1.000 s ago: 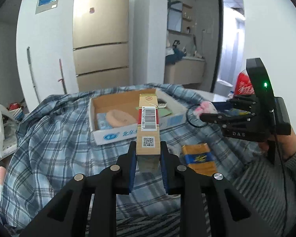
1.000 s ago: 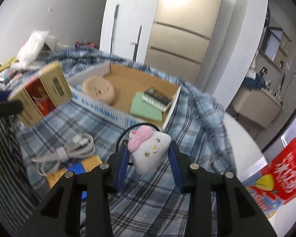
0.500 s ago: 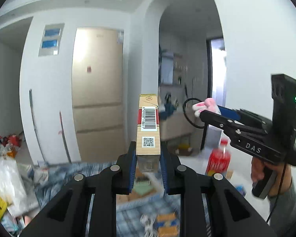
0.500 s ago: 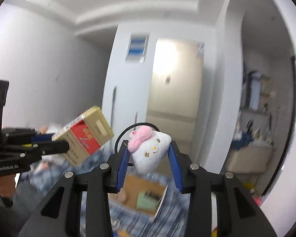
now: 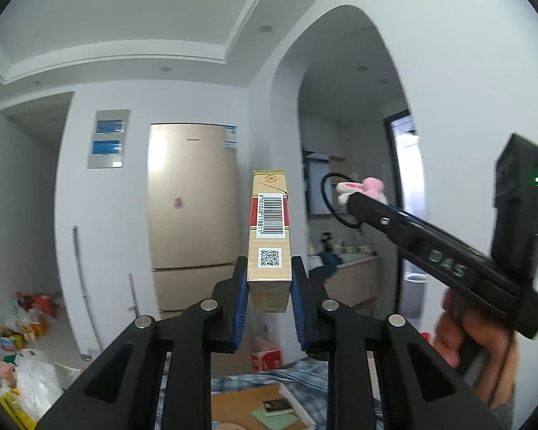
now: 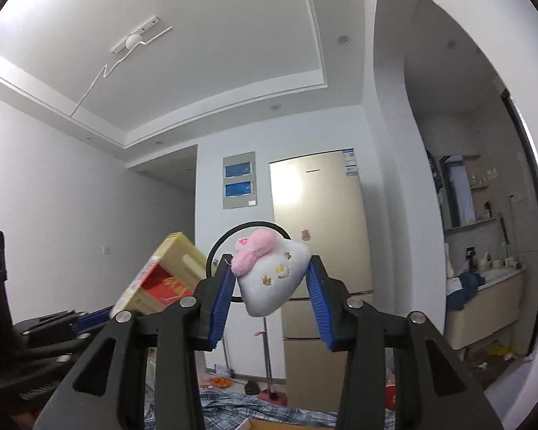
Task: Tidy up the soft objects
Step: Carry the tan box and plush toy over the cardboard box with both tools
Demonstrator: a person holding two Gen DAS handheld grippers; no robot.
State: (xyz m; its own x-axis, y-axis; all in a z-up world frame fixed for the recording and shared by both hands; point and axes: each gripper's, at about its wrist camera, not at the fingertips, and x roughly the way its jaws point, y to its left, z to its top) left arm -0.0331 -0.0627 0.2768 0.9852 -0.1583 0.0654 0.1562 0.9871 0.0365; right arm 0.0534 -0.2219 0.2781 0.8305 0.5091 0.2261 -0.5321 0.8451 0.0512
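Note:
My left gripper [image 5: 269,279] is shut on a tan and red carton [image 5: 270,229] with a barcode, held upright high in the air. My right gripper [image 6: 270,283] is shut on a white plush toy [image 6: 272,279] with a pink bow and a black loop. In the left wrist view the right gripper [image 5: 358,200] shows at the right, held by a hand [image 5: 462,337], with the plush toy [image 5: 362,188] at its tip. The carton [image 6: 161,279] also appears in the right wrist view, at the left. The open cardboard box [image 5: 247,408] lies far below on the plaid cloth [image 5: 297,372].
A tall beige fridge [image 5: 192,215] stands against the far wall. Bags and clutter [image 5: 21,376] sit on the floor at the left. A bathroom counter [image 6: 484,308] shows through the arch at the right. A green pad and a dark item [image 5: 278,406] lie in the box.
Both grippers have risen well above the table and tilted up, so the views now show walls and ceiling. Carton and plush stay held.

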